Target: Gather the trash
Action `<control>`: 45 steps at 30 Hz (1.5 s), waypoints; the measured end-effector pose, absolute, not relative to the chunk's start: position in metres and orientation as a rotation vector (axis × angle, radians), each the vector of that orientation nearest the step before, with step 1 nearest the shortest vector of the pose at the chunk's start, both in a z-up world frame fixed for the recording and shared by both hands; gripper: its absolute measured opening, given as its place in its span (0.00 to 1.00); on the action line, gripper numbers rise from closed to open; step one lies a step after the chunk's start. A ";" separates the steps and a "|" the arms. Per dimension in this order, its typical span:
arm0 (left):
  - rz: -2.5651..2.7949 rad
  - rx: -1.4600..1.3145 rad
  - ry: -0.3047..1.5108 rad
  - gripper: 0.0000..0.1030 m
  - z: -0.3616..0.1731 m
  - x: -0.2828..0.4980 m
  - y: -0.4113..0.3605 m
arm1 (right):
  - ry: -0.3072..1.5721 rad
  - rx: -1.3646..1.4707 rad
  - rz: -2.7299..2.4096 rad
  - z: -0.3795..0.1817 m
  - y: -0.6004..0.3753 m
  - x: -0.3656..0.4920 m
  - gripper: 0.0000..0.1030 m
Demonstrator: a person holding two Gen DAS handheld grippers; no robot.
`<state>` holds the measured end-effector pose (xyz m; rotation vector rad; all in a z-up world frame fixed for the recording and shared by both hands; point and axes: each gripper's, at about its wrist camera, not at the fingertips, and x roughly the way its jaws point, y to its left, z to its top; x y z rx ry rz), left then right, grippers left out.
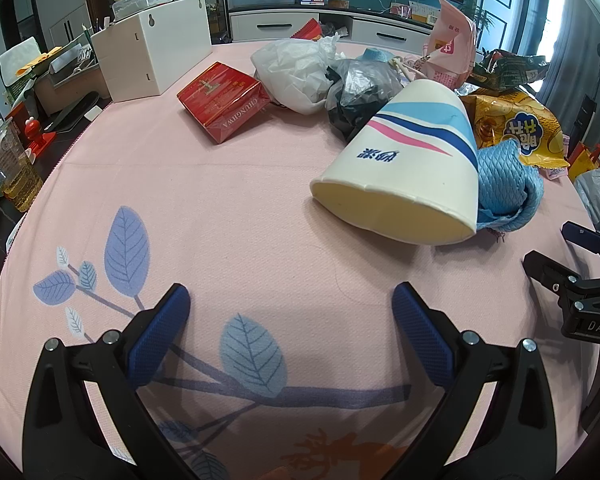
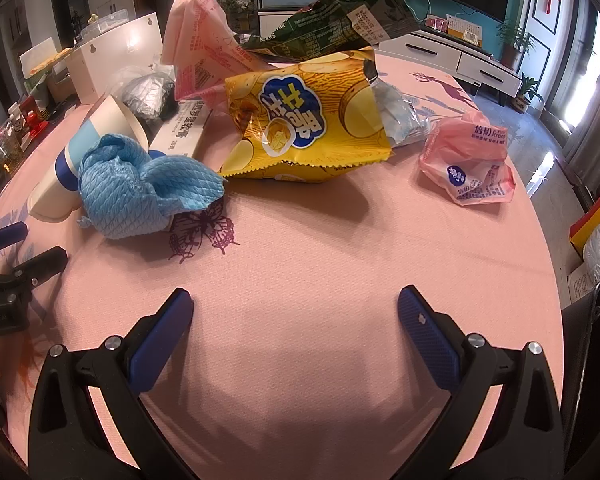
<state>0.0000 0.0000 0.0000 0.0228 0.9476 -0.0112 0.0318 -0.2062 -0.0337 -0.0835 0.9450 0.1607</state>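
Trash lies heaped on a pink tablecloth (image 1: pixel 236 200). A paper cup (image 1: pixel 404 168) lies on its side, its mouth toward me, with a crumpled blue cloth (image 2: pixel 140 184) against it. Behind are a yellow chip bag (image 2: pixel 308 120), a green snack bag (image 2: pixel 340 24), pink plastic bags (image 2: pixel 472 160), a red carton (image 1: pixel 224 100), and white and black bags (image 1: pixel 296 68). My left gripper (image 1: pixel 292 332) is open over bare cloth, short of the cup. My right gripper (image 2: pixel 296 332) is open too, nothing between its fingers, short of the chip bag.
A white box (image 1: pixel 148 56) stands at the table's far left edge. Bottles and a red toy (image 1: pixel 34 136) sit on a side counter to the left. A white TV cabinet (image 1: pixel 340 24) is behind the table. Bags (image 2: pixel 596 232) stand on the floor at right.
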 end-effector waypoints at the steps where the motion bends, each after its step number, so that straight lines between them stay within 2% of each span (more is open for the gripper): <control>1: -0.011 0.023 0.948 0.98 0.000 0.000 0.000 | 0.945 -0.083 0.161 -0.034 -0.206 0.032 0.98; 22: 0.050 0.003 0.963 0.98 0.004 -0.007 -0.005 | 0.945 -0.061 0.121 -0.033 -0.206 0.031 0.98; 26: 0.068 0.055 0.888 0.98 0.024 -0.024 -0.017 | 0.950 -0.039 0.115 -0.026 -0.204 0.019 0.98; 32: 0.074 0.044 0.820 0.98 0.062 -0.048 -0.020 | 0.889 -0.087 0.125 0.009 -0.197 -0.004 0.98; 36: 0.049 0.018 0.853 0.98 0.081 -0.056 -0.024 | 0.801 -0.052 0.173 0.053 -0.190 -0.022 0.98; 40: 0.000 -0.037 0.811 0.98 0.108 -0.068 -0.024 | 0.717 -0.013 0.216 0.095 -0.188 -0.038 0.98; 45: -0.050 -0.079 0.796 0.98 0.141 -0.057 -0.022 | 0.713 0.016 0.241 0.140 -0.184 -0.032 0.98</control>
